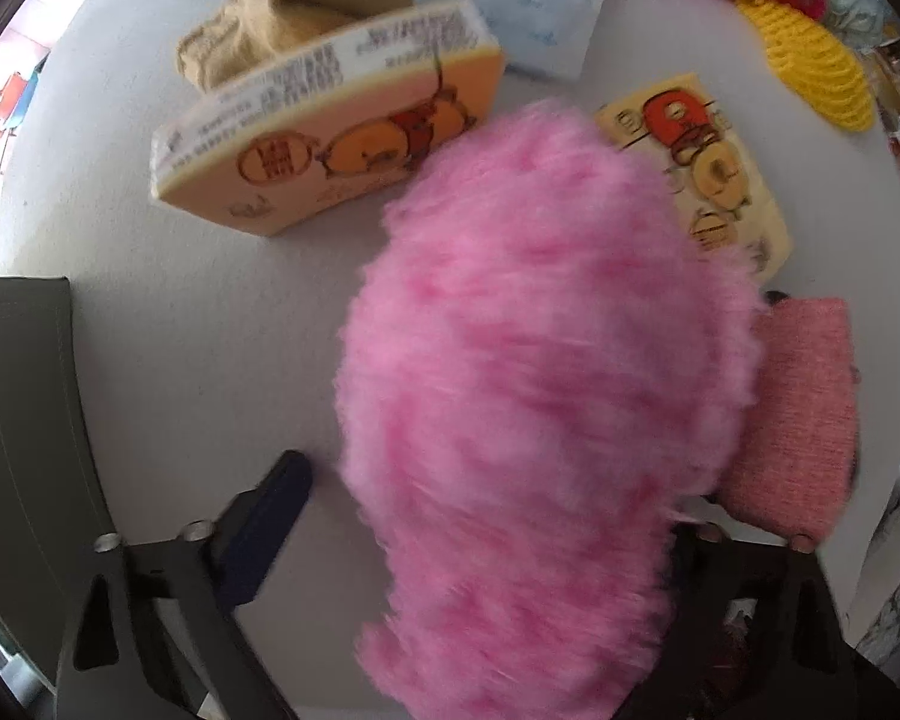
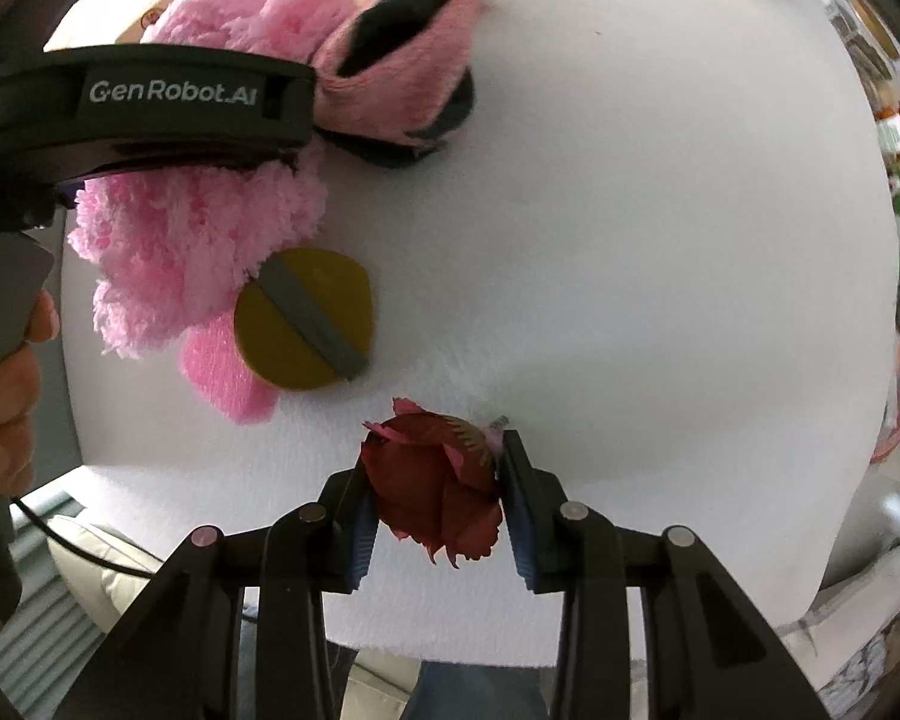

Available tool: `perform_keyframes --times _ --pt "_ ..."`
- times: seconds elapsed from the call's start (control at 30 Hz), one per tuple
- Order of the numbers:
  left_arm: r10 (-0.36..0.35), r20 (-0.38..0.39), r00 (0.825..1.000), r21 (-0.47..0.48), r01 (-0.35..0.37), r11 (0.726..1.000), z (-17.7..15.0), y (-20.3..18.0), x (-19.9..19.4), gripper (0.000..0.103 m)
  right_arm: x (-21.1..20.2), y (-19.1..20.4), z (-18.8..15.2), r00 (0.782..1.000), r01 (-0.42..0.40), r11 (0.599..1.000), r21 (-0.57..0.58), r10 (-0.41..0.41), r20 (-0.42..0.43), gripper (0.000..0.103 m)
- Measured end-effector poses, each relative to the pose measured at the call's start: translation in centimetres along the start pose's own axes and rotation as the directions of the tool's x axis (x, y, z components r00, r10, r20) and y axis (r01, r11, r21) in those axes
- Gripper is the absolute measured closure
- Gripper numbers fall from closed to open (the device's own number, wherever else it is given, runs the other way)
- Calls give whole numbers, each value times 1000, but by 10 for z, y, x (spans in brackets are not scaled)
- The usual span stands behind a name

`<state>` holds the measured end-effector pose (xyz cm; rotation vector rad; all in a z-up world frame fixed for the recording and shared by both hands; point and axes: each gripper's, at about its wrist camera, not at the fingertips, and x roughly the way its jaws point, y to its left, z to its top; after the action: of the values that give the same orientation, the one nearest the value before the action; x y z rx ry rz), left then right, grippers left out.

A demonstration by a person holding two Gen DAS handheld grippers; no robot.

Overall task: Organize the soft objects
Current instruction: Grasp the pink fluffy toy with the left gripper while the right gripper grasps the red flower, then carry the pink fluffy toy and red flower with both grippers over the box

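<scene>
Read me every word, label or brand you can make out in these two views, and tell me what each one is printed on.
"GenRobot.AI": white lettering on the black body of the left gripper, seen from the right wrist.
Orange box: printed lines on its white edge and a round stamp, too blurred to read.
Flat cartoon pack: only drawings and small marks, unreadable.
Nothing else carries text.

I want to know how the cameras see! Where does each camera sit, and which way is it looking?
Left wrist: on the left gripper, looking down at the fluffy pink slipper between its fingers.
Right wrist: on the right gripper, looking down at the dark red flower it squeezes; a hand shows at the left edge.
Both see the pink slipper and the white table.
</scene>
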<state>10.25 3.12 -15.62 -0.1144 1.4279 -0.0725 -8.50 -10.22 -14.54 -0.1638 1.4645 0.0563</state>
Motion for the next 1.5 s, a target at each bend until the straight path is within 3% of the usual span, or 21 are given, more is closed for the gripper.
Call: perform_keyframes --times 0.07,0.13,0.4,0.47,0.7,0.9,1.13,1.5 --pt "-25 19 1000 28 24 999 -2 -3 -7 43 -4 -9 -8 1000 -9 1000 24 9 2 63" --pt "-56 20 998 44 55 997 -5 -5 -13 52 -9 -12 -12 1000 -14 999 45 14 5 63" --pt "-60 68 996 66 55 996 -31 8 -40 52 -27 -40 -29 999 -32 993 110 29 26 63" --pt "-66 73 995 64 62 996 -42 16 -47 52 -25 -40 -8 999 -40 991 126 36 29 63" --pt "-99 98 990 55 94 994 -71 51 -67 52 -35 -58 5 998 -51 988 146 44 47 63" --pt "-105 123 987 66 97 993 -92 69 -88 52 -53 -51 14 996 -51 991 126 42 76 63" --pt "-105 176 979 69 94 993 -109 61 -115 52 -66 -36 30 994 -47 995 88 38 104 63" --pt "-80 280 957 51 68 996 -121 95 -149 52 -74 15 19 990 -25 1000 7 23 136 63"
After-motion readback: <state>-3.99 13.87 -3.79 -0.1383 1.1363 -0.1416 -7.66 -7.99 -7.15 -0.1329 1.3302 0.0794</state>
